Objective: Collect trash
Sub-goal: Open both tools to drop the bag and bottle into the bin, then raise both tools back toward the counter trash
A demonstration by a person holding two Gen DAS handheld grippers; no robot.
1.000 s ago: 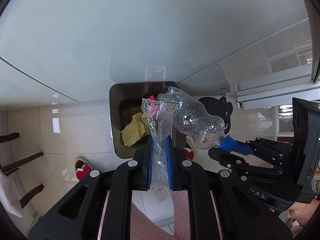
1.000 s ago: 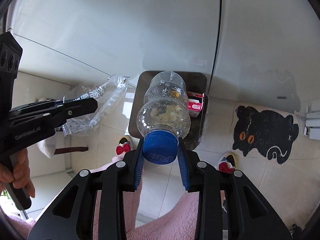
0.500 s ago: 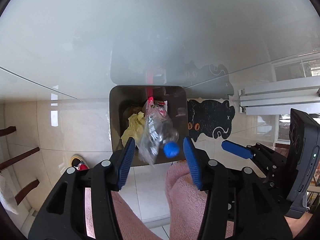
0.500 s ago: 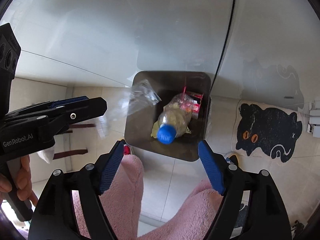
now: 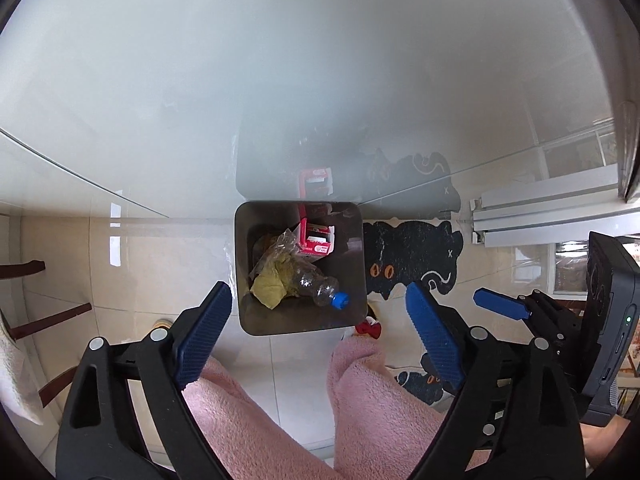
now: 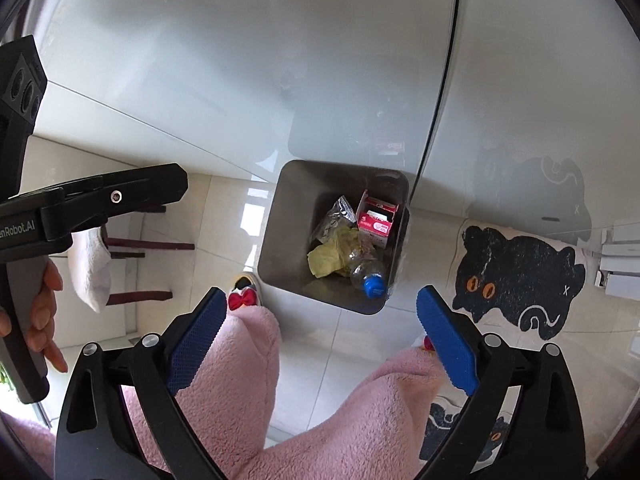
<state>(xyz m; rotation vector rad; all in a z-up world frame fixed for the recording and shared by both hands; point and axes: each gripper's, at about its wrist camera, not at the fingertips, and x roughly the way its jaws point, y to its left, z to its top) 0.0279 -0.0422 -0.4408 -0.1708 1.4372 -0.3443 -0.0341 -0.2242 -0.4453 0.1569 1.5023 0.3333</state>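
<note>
Now both grippers are hanging above the grey bin (image 5: pixel 300 326), pointing steeply down at it. The left gripper (image 5: pixel 316 338) is spreading its blue pads wide with nothing between them, and the right gripper (image 6: pixel 320 342) is likewise opening, empty.

Inside the bin, the clear bottle (image 6: pixel 366 272) is lying on its side with its blue cap toward the near wall, resting against a crumpled yellow paper (image 6: pixel 330 258). Behind these a clear wrapper (image 5: pixel 280 250) and a red-and-white carton (image 6: pixel 376 222) are sitting toward the bin's far wall; the print on the carton is too small to read.

Only the right wrist view is showing readable writing: "enRobot.AI" on the side of the left gripper's body, left of the bin, with a hand (image 6: pixel 40 316) wrapped round its handle. That view is also showing a white sock (image 6: pixel 92 268) left of the bin. Right of the bin in both views a black cat mat (image 5: pixel 412 256) is lying on the tiles, and near the bin pink fleece legs (image 6: pixel 236 380) are standing.
</note>
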